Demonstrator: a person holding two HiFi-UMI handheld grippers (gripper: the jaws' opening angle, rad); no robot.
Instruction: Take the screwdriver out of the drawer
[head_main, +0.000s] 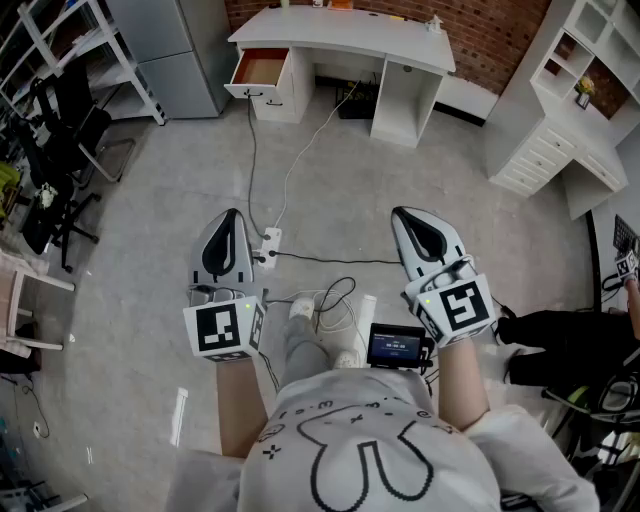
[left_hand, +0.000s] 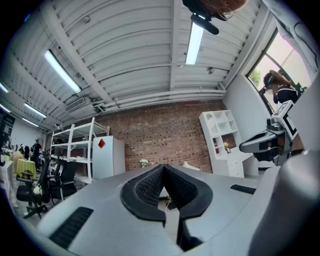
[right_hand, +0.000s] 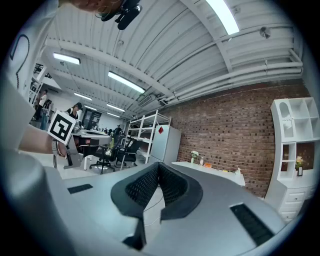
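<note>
Grey floor (head_main: 330, 180) below: left gripper (left_hand: 163, 168) and right gripper (right_hand: 157, 166) each have fingers pressed together, gripping nothing.

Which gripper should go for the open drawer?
Left, likely. The left gripper lines up roughly below the open drawer at the desk's left end; the right gripper sits further across. Both are shut and empty.

Right gripper (right_hand: 159, 165) held level, its jaws together with nothing between them.
Beyond the jaws, a white bench (right_hand: 210, 172) carrying small items stands before the far brick wall (right_hand: 230, 125). A white shelf unit (right_hand: 295, 135) rises at right. A white cabinet (right_hand: 165, 145), metal racks (right_hand: 145, 132) and black office chairs (right_hand: 112, 152) stand left.
</note>
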